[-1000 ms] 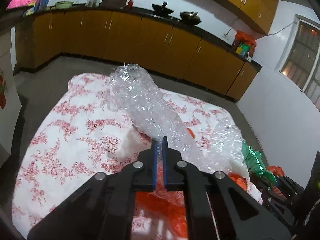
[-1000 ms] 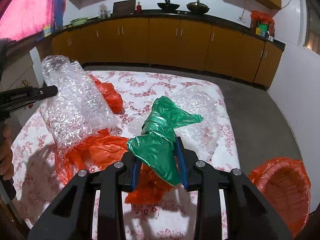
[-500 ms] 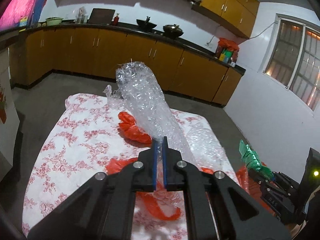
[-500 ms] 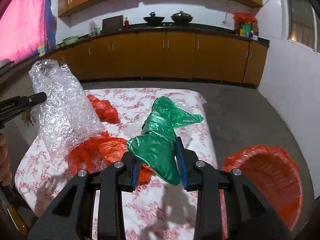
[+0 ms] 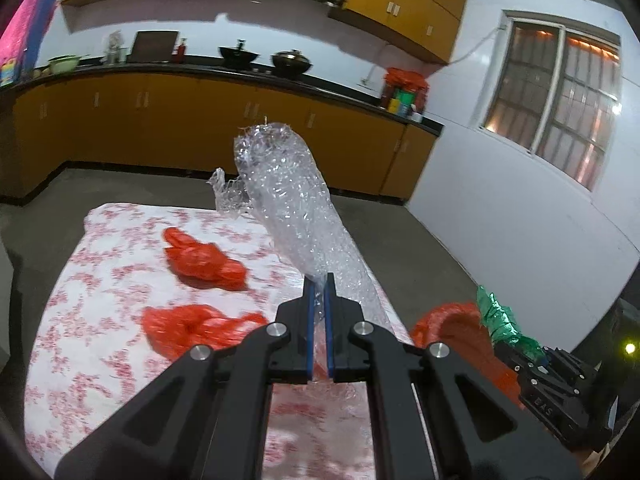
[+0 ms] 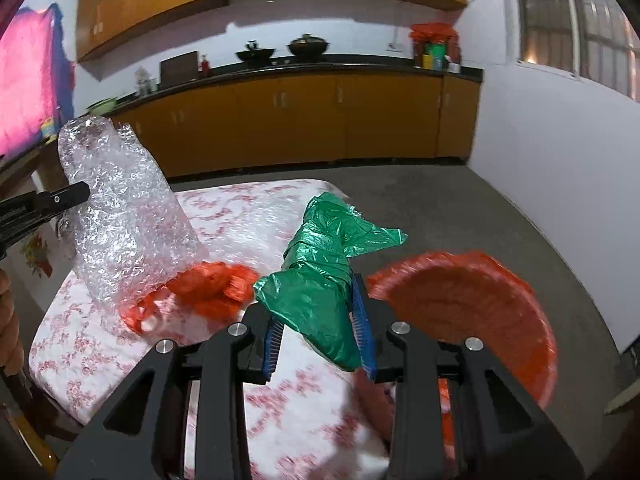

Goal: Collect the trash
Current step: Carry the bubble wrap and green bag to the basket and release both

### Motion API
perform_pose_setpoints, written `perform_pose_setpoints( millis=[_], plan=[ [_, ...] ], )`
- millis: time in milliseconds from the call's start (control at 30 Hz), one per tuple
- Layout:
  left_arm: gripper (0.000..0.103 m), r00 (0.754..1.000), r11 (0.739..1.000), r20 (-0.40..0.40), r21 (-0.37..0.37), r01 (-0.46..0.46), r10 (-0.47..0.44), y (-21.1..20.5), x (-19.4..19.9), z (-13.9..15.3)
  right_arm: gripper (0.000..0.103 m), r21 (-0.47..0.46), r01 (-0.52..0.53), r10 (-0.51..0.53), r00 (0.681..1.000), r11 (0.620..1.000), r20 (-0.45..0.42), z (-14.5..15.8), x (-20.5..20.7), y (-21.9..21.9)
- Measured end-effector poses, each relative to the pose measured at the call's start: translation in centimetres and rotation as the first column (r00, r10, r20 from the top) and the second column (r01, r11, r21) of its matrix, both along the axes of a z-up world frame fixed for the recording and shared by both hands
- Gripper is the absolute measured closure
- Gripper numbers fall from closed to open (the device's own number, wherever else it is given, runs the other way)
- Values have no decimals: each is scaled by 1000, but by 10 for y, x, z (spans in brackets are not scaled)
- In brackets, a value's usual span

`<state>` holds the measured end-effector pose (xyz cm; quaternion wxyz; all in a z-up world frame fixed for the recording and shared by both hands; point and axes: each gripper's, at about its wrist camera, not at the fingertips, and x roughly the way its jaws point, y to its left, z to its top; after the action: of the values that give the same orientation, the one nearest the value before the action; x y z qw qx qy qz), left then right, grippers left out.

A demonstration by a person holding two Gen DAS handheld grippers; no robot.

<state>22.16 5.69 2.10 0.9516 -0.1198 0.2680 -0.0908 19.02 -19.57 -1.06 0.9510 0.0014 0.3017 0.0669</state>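
Trash fills both my hands. My left fingers (image 5: 319,284) are clenched on the near end of a roll of clear bubble wrap (image 5: 298,220), their blue pads pressed almost together on a thin pinch of the film. The roll juts up and away from them, tilted, its crumpled far end in the air above the table (image 5: 100,280). From the right wrist view the same roll (image 6: 124,220) stands at the left, with my left gripper's black tip against its side.

My right fingers (image 6: 320,312) are grasping a crumpled green plastic bag (image 6: 324,272), the pads set wider, with the bag bunched between them and its loose end fanning forward and upward. In the left wrist view that green bag (image 5: 498,316) shows at the lower right, above the other gripper's black body.

The table wears a white cloth with a red floral print. Two red plastic bags still lie on it: one (image 5: 204,262) farther back, one (image 5: 192,330) nearer me, flattened and blurred. Past the table's right edge, just beyond the green bag, sits a round orange basin (image 6: 468,304) on the grey floor (image 6: 460,208).

Yellow cabinets (image 6: 300,120) under a dark countertop line the far wall, with two dark pans on top.
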Motion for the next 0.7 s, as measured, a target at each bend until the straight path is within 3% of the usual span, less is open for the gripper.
perform_pose_setpoints(
  millis=[700],
  plan=[
    [97,973,973,-28,-3,231,-231,-118,4,-21,70,43,210,-210,978,977,8,-5,-31,-86]
  ],
)
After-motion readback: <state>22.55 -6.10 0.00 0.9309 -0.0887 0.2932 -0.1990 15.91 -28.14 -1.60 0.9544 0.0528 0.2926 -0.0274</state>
